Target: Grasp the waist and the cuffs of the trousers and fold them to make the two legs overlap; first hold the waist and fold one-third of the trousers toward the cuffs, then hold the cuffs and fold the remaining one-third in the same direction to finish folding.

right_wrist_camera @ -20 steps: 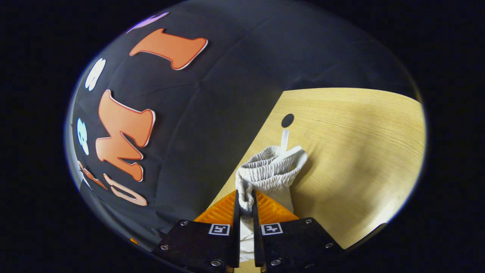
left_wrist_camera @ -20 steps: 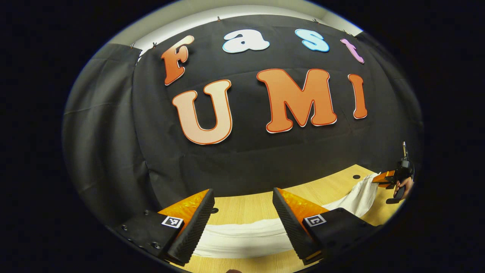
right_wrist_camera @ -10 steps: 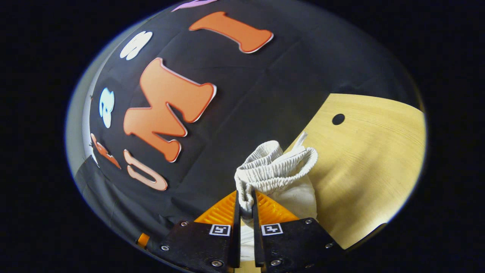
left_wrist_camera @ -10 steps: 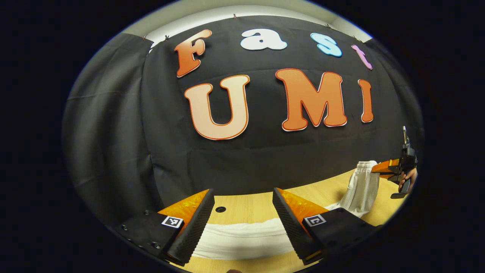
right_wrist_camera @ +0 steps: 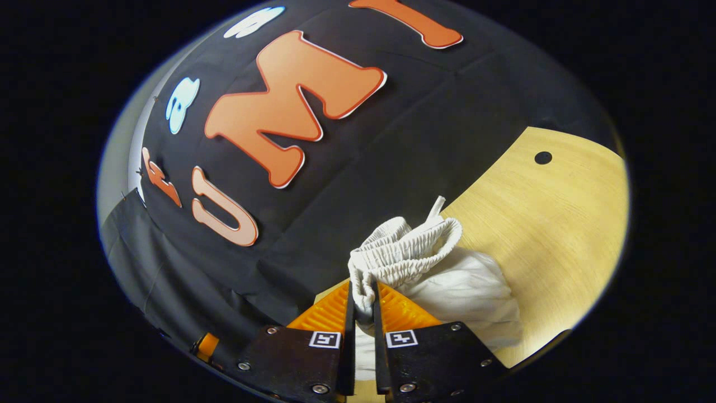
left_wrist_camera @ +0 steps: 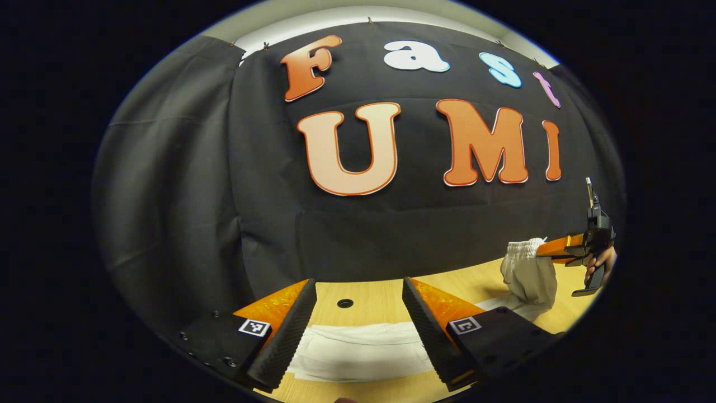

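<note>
White trousers [left_wrist_camera: 358, 352] lie flat on the wooden table [left_wrist_camera: 380, 299], running under my left gripper [left_wrist_camera: 358, 330]. That gripper hovers open above the cloth, a finger on each side of it. In the right gripper view, my right gripper [right_wrist_camera: 361, 305] is shut on the gathered elastic waist [right_wrist_camera: 405, 252], held up off the table with loose cloth [right_wrist_camera: 470, 296] bunched below it. From the left gripper view, the lifted waist [left_wrist_camera: 526, 268] hangs at the far right from the right gripper [left_wrist_camera: 551, 249], with a hand [left_wrist_camera: 601, 263] behind it.
A black cloth wall rises right behind the table's back edge. The light wooden table [right_wrist_camera: 559, 224] has small round dark holes [left_wrist_camera: 345, 303] [right_wrist_camera: 542, 157]. Bare tabletop stretches to the right of the waist in the right gripper view.
The right gripper has lifted the waist off the table and carried it leftward toward the legs, the cloth bunching beneath. The left gripper stayed open over the trousers, turning slightly.
</note>
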A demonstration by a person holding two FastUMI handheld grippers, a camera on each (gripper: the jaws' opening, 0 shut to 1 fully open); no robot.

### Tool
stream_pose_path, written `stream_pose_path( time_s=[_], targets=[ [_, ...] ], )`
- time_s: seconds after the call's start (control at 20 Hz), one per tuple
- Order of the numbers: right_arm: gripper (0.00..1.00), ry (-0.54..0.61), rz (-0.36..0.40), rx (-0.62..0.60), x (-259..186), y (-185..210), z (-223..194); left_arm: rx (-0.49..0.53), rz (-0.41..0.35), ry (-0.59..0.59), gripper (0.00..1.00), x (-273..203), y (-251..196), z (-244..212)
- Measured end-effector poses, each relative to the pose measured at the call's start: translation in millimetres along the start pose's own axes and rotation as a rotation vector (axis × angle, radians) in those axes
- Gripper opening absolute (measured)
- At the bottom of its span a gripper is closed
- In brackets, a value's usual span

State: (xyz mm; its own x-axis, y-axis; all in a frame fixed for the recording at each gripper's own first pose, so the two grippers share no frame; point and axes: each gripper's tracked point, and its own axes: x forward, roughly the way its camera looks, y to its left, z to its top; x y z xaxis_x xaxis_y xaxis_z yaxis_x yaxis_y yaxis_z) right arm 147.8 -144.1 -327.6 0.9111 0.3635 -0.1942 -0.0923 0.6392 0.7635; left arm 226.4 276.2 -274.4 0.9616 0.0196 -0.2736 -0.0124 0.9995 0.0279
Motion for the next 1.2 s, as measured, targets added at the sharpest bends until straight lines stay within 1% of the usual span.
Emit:
stream_pose_path(
  time_s=[0.15,0.25,0.3,0.35,0.4,0.45,0.55,0.6,0.65,0.7,0.75,0.8,0.9,0.95,1.0,1.05,1.2],
  targets=[
    [0.15,0.045,-0.02,-0.016,-2,-3,-2,-0.021,0.011,0.029,1.0,2,21,-17],
    [0.16,0.103,-0.04,-0.029,-4,-4,-7,-0.045,0.013,0.058,1.0,3,33,-32],
    [0.18,0.132,-0.041,-0.033,-6,-3,-11,-0.062,0.007,0.08,1.0,5,38,-41],
    [0.23,0.157,-0.042,-0.038,-5,-4,-16,-0.077,-0.002,0.105,0.98,6,41,-50],
    [0.26,0.177,-0.044,-0.046,-6,-3,-17,-0.094,-0.012,0.131,1.0,6,44,-62],
    [0.34,0.194,-0.032,-0.052,-5,1,-21,-0.117,-0.026,0.157,1.0,7,43,-68],
    [0.39,0.215,-0.019,-0.061,-6,1,-23,-0.177,-0.047,0.206,1.0,6,47,-89],
    [0.42,0.221,-0.025,-0.07,-8,-1,-21,-0.21,-0.054,0.231,1.0,7,50,-99],
    [0.49,0.224,-0.03,-0.077,-9,1,-25,-0.243,-0.061,0.258,0.99,10,52,-109],
    [0.51,0.224,-0.035,-0.083,-8,1,-27,-0.278,-0.062,0.287,0.98,12,53,-119],
    [0.56,0.222,-0.041,-0.091,-7,2,-31,-0.317,-0.066,0.32,0.96,14,53,-130],
    [0.59,0.215,-0.046,-0.1,-8,1,-30,-0.361,-0.066,0.359,0.98,16,53,-143],
    [0.67,0.197,-0.07,-0.114,-14,-4,-22,-0.457,-0.073,0.43,0.98,18,51,-167],
    [0.72,0.188,-0.082,-0.12,-18,-8,-19,-0.497,-0.067,0.477,0.96,17,50,-181],
    [0.74,0.179,-0.093,-0.122,-21,-12,-14,-0.529,-0.042,0.522,0.99,17,55,-195],
    [0.78,0.169,-0.101,-0.125,-25,-13,-8,-0.562,-0.035,0.559,1.0,15,59,-206],
    [0.78,0.139,-0.132,-0.132,-37,-23,6,-0.685,-0.018,0.653,0.99,11,63,-232]
  ],
)
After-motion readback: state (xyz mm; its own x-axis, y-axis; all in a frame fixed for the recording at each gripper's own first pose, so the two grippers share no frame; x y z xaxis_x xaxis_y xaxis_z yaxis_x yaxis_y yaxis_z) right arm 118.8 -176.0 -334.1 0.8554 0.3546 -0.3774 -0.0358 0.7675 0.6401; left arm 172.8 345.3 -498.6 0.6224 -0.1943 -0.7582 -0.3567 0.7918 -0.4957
